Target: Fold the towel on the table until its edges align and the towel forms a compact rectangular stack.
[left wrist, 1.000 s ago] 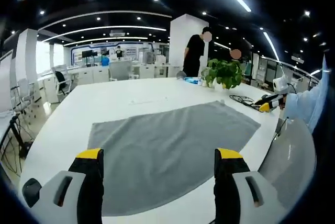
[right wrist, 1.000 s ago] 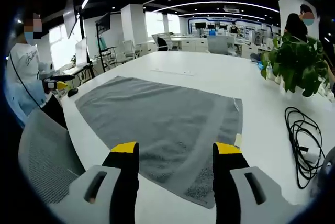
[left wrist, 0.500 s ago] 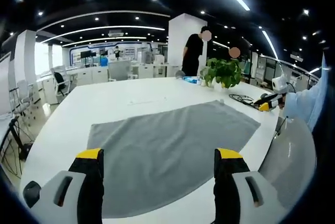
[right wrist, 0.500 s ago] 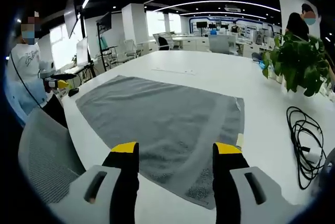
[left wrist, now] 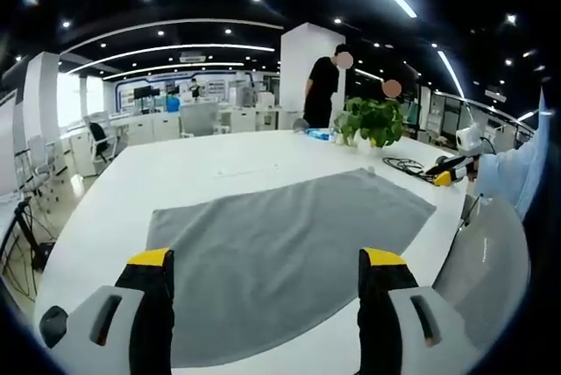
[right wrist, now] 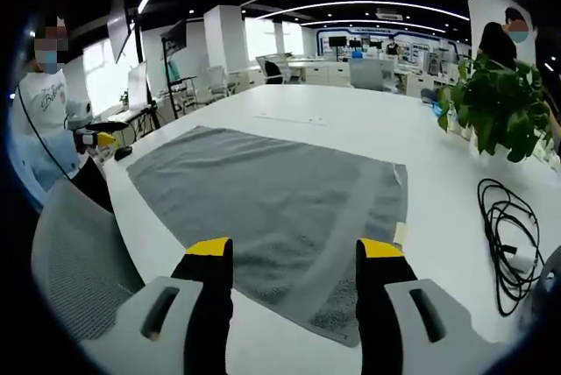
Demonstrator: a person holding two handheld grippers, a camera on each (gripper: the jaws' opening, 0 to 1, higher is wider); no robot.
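A grey towel (left wrist: 280,248) lies spread flat on the white table (left wrist: 202,169). In the left gripper view my left gripper (left wrist: 266,261) hovers above the towel's near edge, jaws wide apart with nothing between them. From the right gripper view the same towel (right wrist: 272,195) stretches away to the left, its near corner under my right gripper (right wrist: 294,248), which is open and holds nothing. The right gripper (left wrist: 449,172) also appears at the far right of the left gripper view. The left gripper (right wrist: 96,140) shows at the left of the right gripper view.
A potted plant (left wrist: 375,121) and a coiled black cable (right wrist: 508,235) sit on the table beyond the towel's right end. A mesh chair back (right wrist: 74,261) stands by the table's edge. A person (left wrist: 326,86) stands behind the table, and office desks fill the background.
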